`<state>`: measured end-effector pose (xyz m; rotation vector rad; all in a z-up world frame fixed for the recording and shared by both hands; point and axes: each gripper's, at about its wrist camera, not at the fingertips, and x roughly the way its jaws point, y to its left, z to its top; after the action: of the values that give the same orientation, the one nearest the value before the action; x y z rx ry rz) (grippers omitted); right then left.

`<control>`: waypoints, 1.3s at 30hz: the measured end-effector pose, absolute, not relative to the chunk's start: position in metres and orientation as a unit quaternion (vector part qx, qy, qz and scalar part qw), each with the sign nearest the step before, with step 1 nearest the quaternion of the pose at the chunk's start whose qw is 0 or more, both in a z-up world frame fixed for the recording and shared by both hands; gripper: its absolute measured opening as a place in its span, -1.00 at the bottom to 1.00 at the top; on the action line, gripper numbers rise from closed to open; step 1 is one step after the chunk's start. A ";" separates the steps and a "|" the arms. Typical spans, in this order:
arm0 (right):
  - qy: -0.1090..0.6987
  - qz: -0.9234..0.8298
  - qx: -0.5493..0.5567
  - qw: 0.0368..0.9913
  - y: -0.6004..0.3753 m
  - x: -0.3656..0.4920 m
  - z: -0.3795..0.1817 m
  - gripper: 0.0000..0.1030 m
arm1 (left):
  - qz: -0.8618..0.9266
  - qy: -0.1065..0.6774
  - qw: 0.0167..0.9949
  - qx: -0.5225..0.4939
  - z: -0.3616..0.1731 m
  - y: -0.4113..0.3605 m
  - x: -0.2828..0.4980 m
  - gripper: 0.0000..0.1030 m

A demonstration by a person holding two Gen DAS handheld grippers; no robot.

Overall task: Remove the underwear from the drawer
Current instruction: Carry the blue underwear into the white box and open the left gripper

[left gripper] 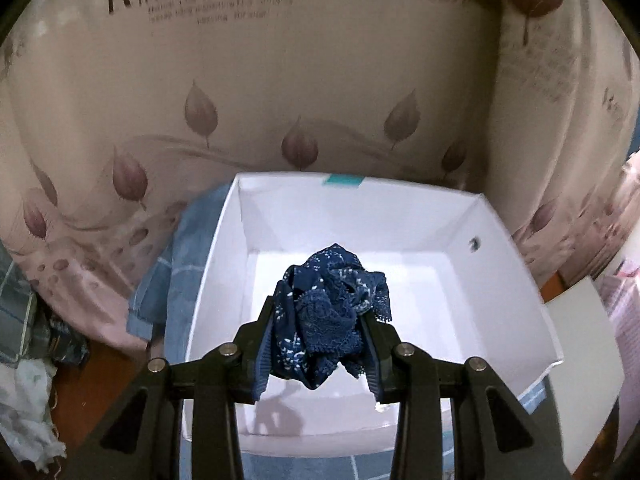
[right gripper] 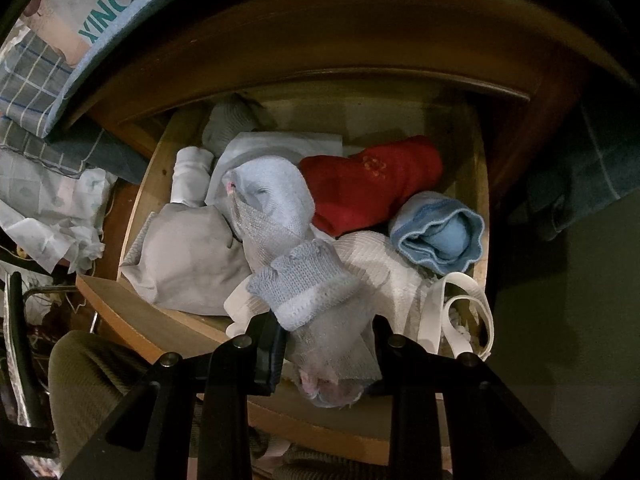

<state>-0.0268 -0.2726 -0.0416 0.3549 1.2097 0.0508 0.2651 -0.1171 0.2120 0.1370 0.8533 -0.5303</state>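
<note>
My left gripper (left gripper: pixel 320 320) is shut on a bunched navy lace underwear (left gripper: pixel 328 308), held above an open white box (left gripper: pixel 516 280) whose floor is bare. My right gripper (right gripper: pixel 326 344) is shut on a pale blue mesh underwear with a knitted band (right gripper: pixel 304 284), which trails from its jaws back over the front of the open wooden drawer (right gripper: pixel 148 200). Inside the drawer lie a red garment (right gripper: pixel 372 184), a rolled light blue garment (right gripper: pixel 440 236), a grey piece (right gripper: pixel 188 256) and white pieces with elastic straps (right gripper: pixel 460 312).
Leaf-printed bedding (left gripper: pixel 280 80) rises behind the white box, with blue checked cloth (left gripper: pixel 184 264) under it and crumpled fabric (left gripper: pixel 24 380) at the left. Beside the drawer lie a checked pillow (right gripper: pixel 36 80) and crumpled white cloth (right gripper: pixel 52 208). A chair back (right gripper: pixel 80 368) stands lower left.
</note>
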 end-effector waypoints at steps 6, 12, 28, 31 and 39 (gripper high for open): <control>0.565 0.025 0.169 0.807 -0.273 -0.028 -0.042 -0.48 | -0.235 0.443 0.861 0.083 0.182 -0.121 0.262 -0.27; 0.564 0.026 0.169 0.807 -0.272 -0.028 -0.042 -0.48 | -0.209 0.463 0.855 0.104 0.167 -0.125 0.251 -0.27; 0.562 0.026 0.167 0.809 -0.272 -0.029 -0.041 -0.48 | -0.156 0.495 0.852 0.077 0.172 -0.128 0.240 -0.22; 0.562 0.026 0.167 0.810 -0.272 -0.029 -0.041 -0.48 | -0.150 0.490 0.856 0.074 0.172 -0.127 0.242 -0.21; 0.562 0.025 0.165 0.810 -0.272 -0.029 -0.041 -0.47 | -0.160 0.443 0.876 0.105 0.191 -0.134 0.232 0.27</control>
<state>-0.0289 -0.2721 -0.0415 0.3533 1.2006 0.0542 0.2319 -0.1342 0.1910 0.2201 0.9245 -0.3345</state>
